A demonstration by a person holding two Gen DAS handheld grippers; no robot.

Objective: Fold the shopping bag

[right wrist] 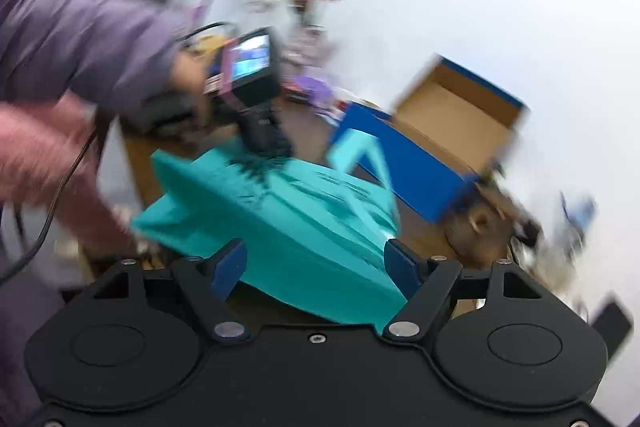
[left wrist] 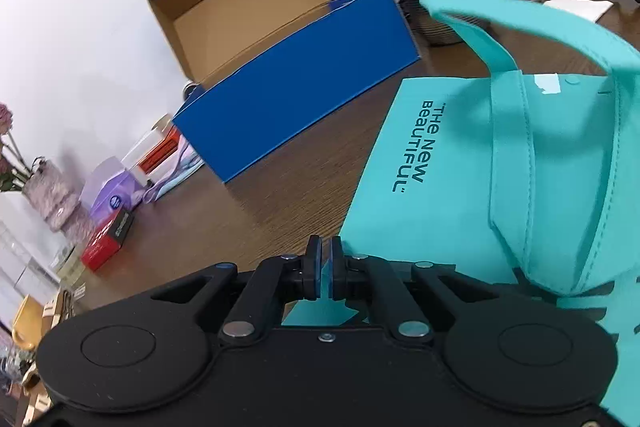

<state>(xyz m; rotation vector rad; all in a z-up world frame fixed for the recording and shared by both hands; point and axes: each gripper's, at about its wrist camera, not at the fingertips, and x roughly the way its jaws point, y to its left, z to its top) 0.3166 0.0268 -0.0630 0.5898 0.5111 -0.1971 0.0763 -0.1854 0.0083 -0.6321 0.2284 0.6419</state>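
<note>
The teal shopping bag, lying flat on the wooden table beside a blue box, is being pinched at its near edge by the left gripper, angled downward. The right gripper is being held spread, empty, over the bag. A fold seems under way; a fresh grip is being called for next.

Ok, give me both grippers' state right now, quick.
Left gripper: shut on an edge of the flat turquoise fabric shopping bag.
Right gripper: open, holding nothing; the bag lies between its blue pads, not pinched.
</note>
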